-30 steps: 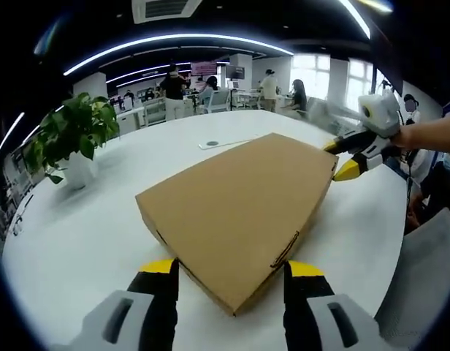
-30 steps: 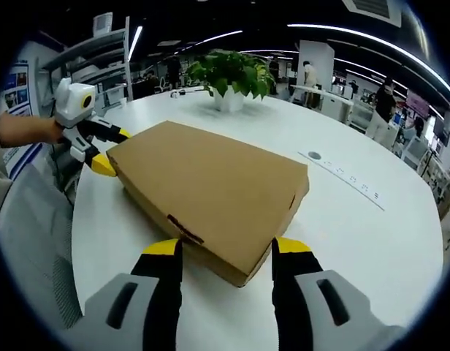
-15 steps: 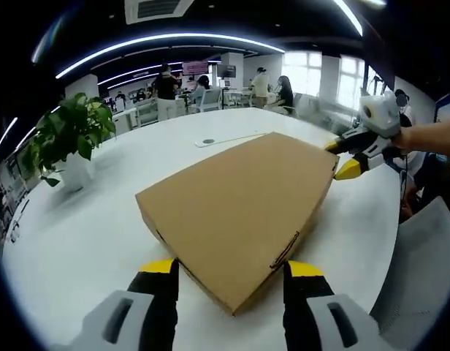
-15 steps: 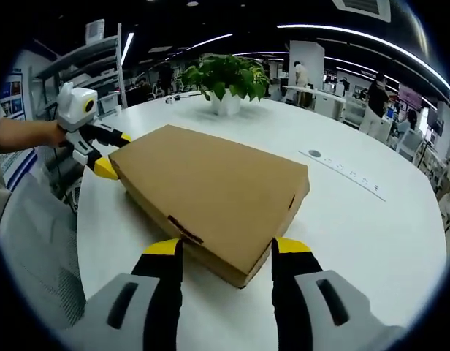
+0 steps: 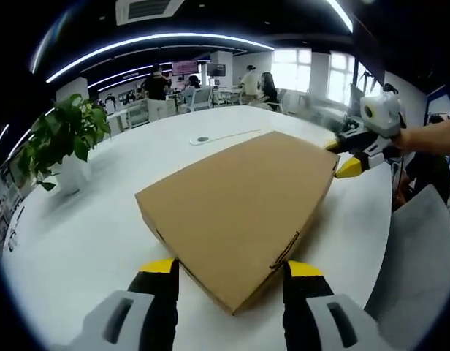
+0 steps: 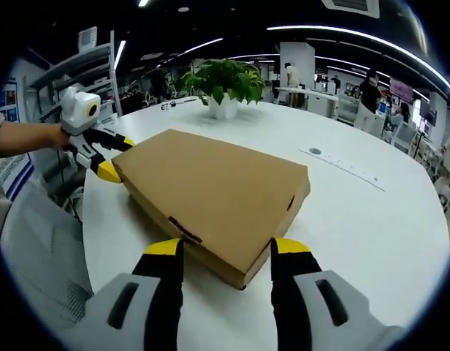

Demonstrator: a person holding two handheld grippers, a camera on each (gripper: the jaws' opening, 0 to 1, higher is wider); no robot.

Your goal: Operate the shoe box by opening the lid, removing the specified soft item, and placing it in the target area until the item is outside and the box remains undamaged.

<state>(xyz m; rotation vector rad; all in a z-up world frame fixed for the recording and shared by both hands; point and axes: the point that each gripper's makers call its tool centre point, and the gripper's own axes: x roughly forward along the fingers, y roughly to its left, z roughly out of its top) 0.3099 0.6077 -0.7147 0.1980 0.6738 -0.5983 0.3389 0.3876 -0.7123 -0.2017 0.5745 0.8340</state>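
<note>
Both spread claws, left claw (image 5: 229, 274) and right claw (image 6: 227, 252), straddle shoe box (image 5: 239, 208) corners, lid closed; careless prying could tear cardboard.

Bright overhead strip lighting, sharp, edges fisheye-warped.

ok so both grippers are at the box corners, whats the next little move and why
Probably ease both grippers up under the lid edge to start lifting it. The shoe box lies closed on the white table, and the left gripper and right gripper each stand open astride opposite corners, so neither grips anything yet.
</note>
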